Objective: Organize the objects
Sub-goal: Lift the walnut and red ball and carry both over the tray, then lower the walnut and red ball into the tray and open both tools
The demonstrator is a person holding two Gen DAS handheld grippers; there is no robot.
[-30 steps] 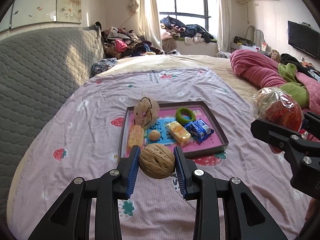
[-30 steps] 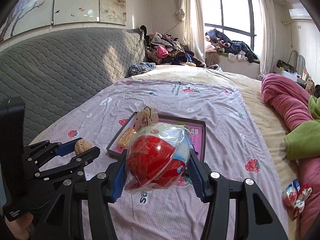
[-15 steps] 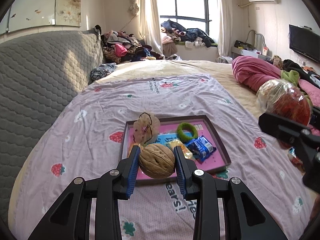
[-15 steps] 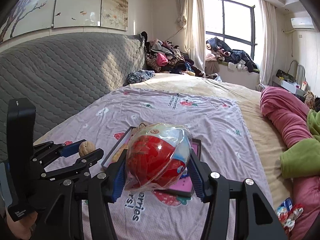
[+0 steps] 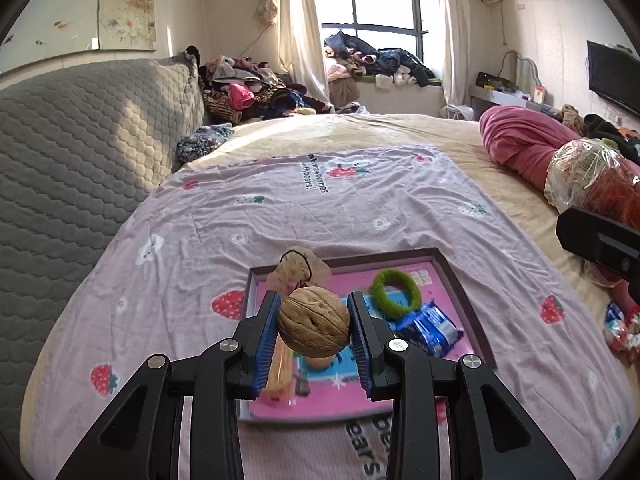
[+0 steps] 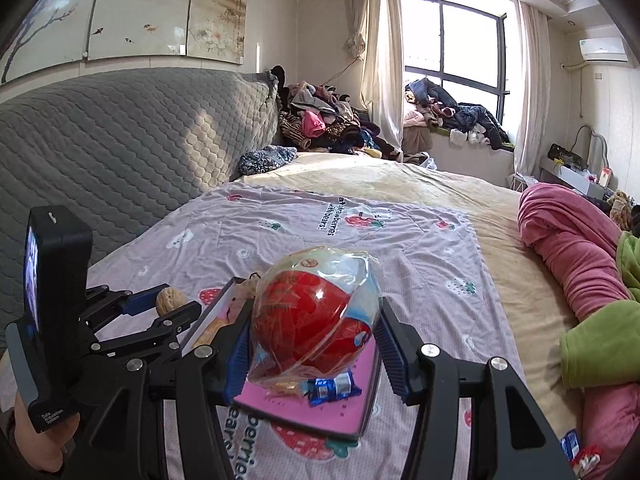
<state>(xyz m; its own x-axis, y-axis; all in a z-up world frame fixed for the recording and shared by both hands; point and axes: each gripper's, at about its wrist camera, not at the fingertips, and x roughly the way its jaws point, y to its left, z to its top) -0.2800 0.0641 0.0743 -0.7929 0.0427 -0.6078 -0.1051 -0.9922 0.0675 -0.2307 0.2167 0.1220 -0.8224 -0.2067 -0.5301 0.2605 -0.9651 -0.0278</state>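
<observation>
My left gripper (image 5: 313, 326) is shut on a brown walnut (image 5: 313, 327) and hangs over the near part of a pink tray (image 5: 460, 292) with a dark rim. In the tray lie a green hair ring (image 5: 396, 293), a blue snack packet (image 5: 430, 330), a beige scrunchie (image 5: 298, 270) and a yellow wrapped sweet (image 5: 278, 368). My right gripper (image 6: 314, 330) is shut on a red and white toy egg in clear wrap (image 6: 316, 316), held above the tray (image 6: 340, 412). In the right wrist view the left gripper (image 6: 160, 308) with the walnut (image 6: 170, 300) shows at the left.
The tray sits on a lilac strawberry-print sheet (image 5: 320, 208) on a bed. A grey quilted headboard (image 5: 80, 148) runs along the left. A pink blanket roll (image 5: 524, 144) and a green one (image 6: 600, 344) lie to the right, with small snack packets (image 5: 620, 328) on the sheet there.
Both grippers have moved forward over the bed, so the tray now lies under them and closer. Each grip is unchanged.
</observation>
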